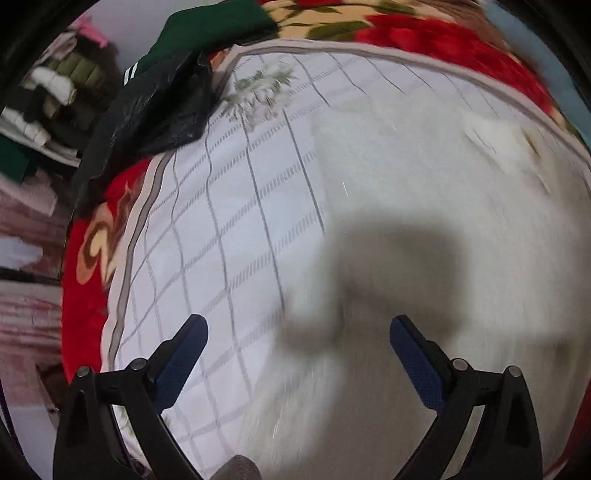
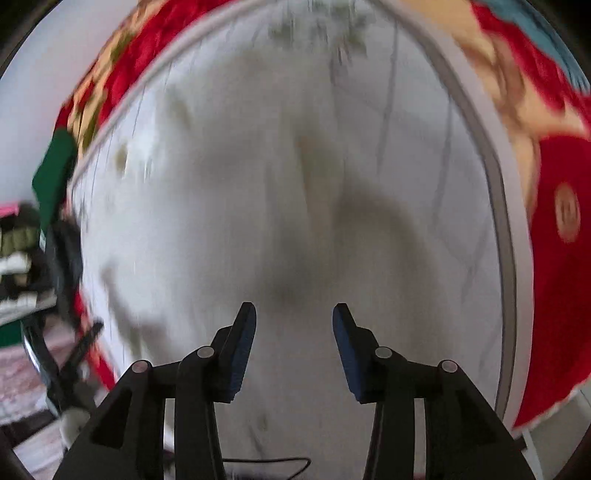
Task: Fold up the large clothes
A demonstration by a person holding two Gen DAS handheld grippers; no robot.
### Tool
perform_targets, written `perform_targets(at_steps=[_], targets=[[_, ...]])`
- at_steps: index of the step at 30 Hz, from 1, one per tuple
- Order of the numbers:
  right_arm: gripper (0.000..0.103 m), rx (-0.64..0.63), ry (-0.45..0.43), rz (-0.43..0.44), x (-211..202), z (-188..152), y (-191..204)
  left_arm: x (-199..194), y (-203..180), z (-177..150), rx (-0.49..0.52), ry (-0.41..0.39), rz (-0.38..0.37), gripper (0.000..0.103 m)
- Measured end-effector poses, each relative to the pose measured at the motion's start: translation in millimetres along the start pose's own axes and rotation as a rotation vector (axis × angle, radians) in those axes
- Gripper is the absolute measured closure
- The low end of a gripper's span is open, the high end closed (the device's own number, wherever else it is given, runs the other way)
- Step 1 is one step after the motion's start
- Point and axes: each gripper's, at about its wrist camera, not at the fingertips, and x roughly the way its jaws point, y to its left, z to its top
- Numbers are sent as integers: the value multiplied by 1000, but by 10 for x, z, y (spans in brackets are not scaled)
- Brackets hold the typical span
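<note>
A large white fluffy garment (image 1: 424, 192) lies spread on a white checked sheet (image 1: 229, 206). My left gripper (image 1: 298, 326) is open and empty, hovering above the garment's left edge. In the right wrist view the same white garment (image 2: 229, 206) fills the middle, blurred by motion. My right gripper (image 2: 294, 314) is open and empty above it, its shadow falling on the cloth.
A red floral blanket (image 1: 443, 33) lies under the sheet and shows around it (image 2: 554, 295). A black garment (image 1: 155, 110) and a dark green one (image 1: 207, 26) lie at the sheet's far left corner. Shelves with folded clothes (image 1: 55, 96) stand to the left.
</note>
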Motion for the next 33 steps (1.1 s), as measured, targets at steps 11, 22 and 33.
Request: perform_targets(at_steps=[11,22,33], targets=[[57,-116,164,55,1141,-1039,453,603,-307,-981,106,99,149,1],[100,-106,253,63,1315,-906,786,97,-70,-630,3,25,102,1],[75,-179,5,223,258,539,1289,-16,-239,972,-98,-144,70,1]])
